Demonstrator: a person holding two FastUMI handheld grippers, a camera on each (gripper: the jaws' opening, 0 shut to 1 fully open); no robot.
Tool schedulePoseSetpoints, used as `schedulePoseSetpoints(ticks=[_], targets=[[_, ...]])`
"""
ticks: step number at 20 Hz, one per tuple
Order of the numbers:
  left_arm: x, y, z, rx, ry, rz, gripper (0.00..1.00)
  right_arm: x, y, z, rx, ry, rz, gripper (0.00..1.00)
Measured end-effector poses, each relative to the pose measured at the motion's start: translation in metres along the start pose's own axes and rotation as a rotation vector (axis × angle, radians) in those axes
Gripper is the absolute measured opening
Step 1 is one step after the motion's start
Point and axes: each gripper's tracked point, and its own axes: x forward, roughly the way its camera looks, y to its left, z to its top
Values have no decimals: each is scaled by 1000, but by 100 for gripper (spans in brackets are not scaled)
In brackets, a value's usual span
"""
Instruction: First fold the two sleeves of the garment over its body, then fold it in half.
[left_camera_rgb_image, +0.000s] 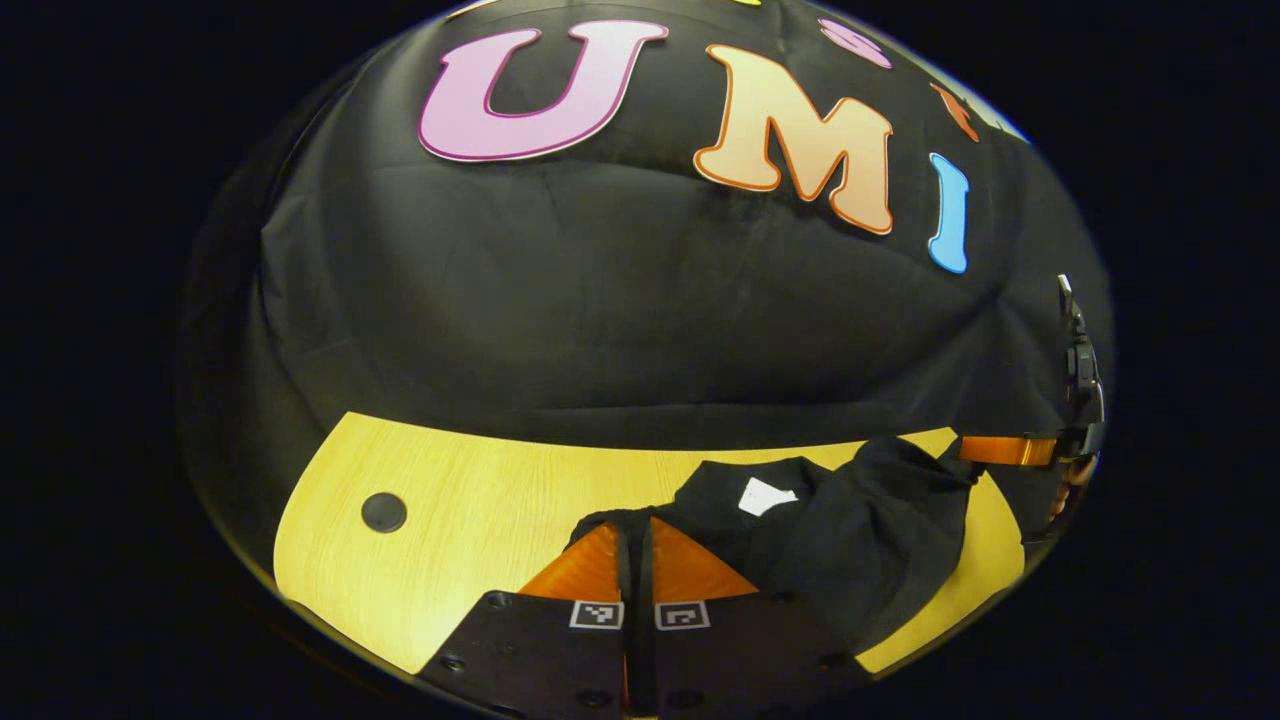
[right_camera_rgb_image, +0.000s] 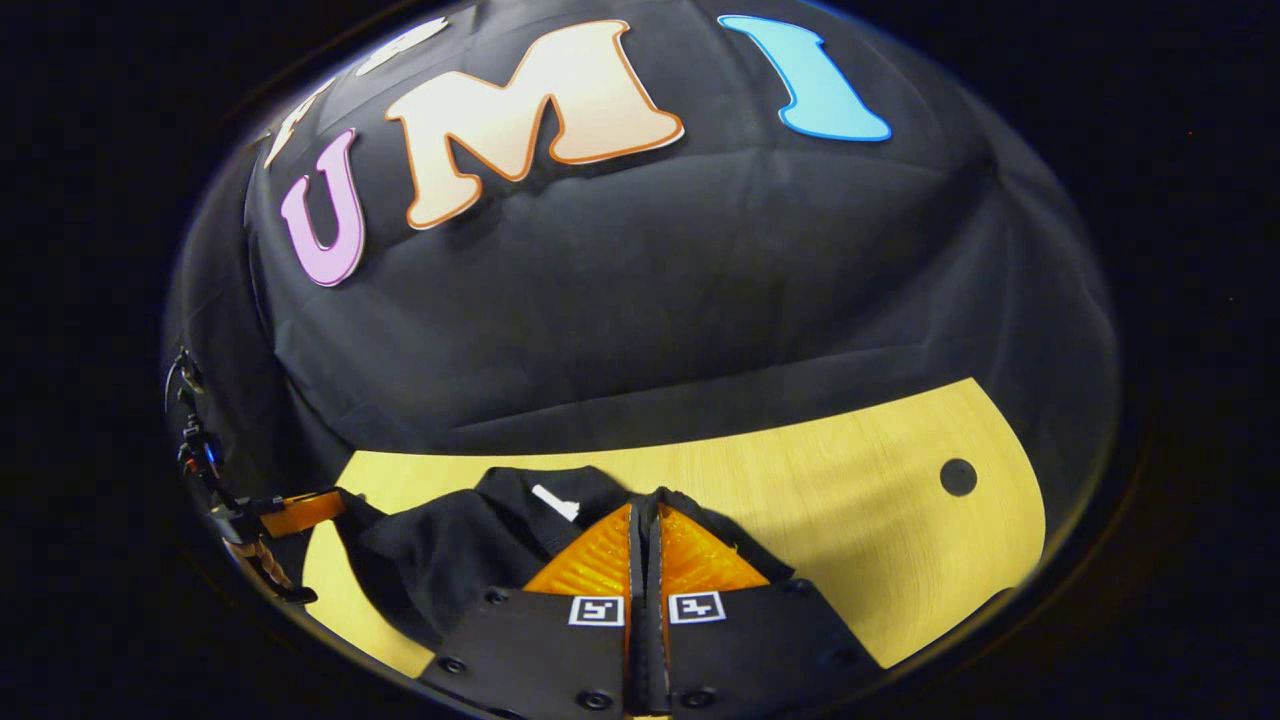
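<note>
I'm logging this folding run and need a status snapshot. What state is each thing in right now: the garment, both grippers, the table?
Garment: black, bunched and lifted off the table at both held ends, not flat; white neck tag showing.
Left gripper: jaws closed, pinching garment fabric.
Right gripper: jaws closed, pinching garment fabric.
Table: bare wood around the garment, round dark cap in its surface.

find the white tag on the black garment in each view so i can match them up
Left gripper view: the white tag sits lower centre, just right of the left hand-held gripper, on the black garment.
Right gripper view: the white tag sits lower centre, just left of the right hand-held gripper.
Shared landmark: the wooden table under the garment.
</note>
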Motion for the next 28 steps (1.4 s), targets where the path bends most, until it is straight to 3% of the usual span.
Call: schedulePoseSetpoints(ticks=[2,4,5,7,9,10,13,20,25,28], targets=[[20,4,-11,36,15,25,0,23,-9,-9,-27,23,-35,2],[33,4,-12,33,0,27,6,41,-14,-21,-70,38,-77,4],[35,5,-10,27,-18,35,23,45,-18,-25,-93,41,-95,15],[33,12,-9,32,-27,67,58,40,-13,-22,-122,28,-95,48],[23,15,-10,25,-21,90,93,28,3,-20,-129,-9,-99,63],[14,13,-11,12,-13,86,95,23,8,-17,-119,-33,-84,60],[-18,4,2,-25,-79,74,95,-11,15,-10,-105,-107,-67,100],[-122,-24,19,-13,-201,63,95,-113,54,-29,-160,-252,-23,100],[-212,-39,4,-7,-214,36,95,-205,73,-42,-152,-357,31,100],[-260,-45,4,69,-242,48,95,-249,70,-50,-126,-392,15,100]])
